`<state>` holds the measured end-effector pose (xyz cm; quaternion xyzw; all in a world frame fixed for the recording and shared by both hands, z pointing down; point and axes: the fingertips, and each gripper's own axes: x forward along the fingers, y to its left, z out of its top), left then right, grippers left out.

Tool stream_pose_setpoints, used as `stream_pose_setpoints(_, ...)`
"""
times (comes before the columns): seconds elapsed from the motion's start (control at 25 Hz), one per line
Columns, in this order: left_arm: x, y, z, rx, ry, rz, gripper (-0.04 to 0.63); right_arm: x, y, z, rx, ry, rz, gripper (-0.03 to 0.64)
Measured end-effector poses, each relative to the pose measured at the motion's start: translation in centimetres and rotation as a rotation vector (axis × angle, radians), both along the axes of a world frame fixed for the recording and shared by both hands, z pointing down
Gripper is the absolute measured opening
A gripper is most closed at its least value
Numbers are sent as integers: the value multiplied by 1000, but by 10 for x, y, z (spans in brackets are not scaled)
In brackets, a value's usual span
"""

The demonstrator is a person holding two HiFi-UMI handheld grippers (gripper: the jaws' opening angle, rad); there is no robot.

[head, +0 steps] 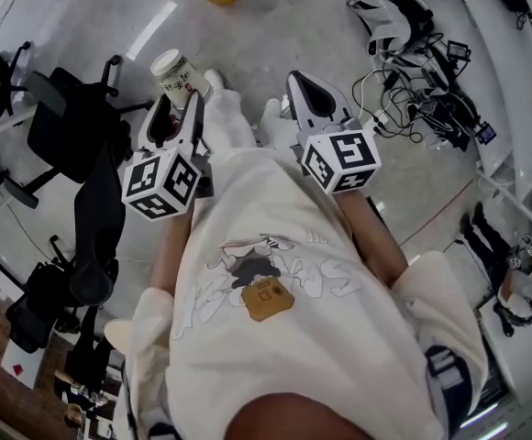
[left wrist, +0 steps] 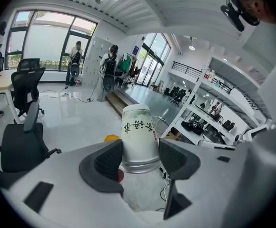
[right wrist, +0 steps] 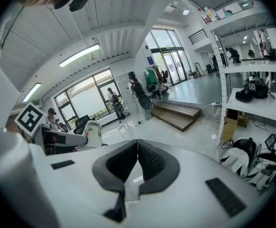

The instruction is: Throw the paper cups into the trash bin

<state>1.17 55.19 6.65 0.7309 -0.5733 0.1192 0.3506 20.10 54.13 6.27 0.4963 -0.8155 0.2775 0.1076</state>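
Left tongs (left wrist: 140, 148) clamp the paper cup (left wrist: 138, 127) at its rim end (secure for carrying); right tongs (right wrist: 137, 146) clenched, empty.

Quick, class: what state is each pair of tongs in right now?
Left tongs: closed on a white paper cup with black lettering.
Right tongs: closed, holding nothing.

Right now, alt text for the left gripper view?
The left gripper is shut on a white paper cup with dark print, clamped between its jaws. Behind it lies a bright office with a glossy floor, black chairs at left, and a bit of a yellow bin showing just left of the cup.
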Motion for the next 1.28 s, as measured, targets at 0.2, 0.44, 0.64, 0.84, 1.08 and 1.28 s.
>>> stream_pose_setpoints(0.2,-32,-56,4,13,24,5,252,-26,-57,10,-24,-23,-11,8)
stream_pose_setpoints(0.44,-97,-139,1,14,61,12,252,-75,-142,2,-29,-10,17,8)
stream_pose_setpoints(0.64,-127,-200,5,6,83,58,250,-94,-192,9,-81,-38,139,8)
stream_pose_setpoints(0.84,-135,-242,15,-28,103,64,249,-110,-227,12,-100,-4,121,8)
stream_pose_setpoints(1.08,-123,-293,24,-52,82,44,245,-96,-293,14,-65,7,114,8)
stream_pose_setpoints(1.28,-100,-341,43,-113,33,29,241,-86,-356,31,-85,8,17,8)
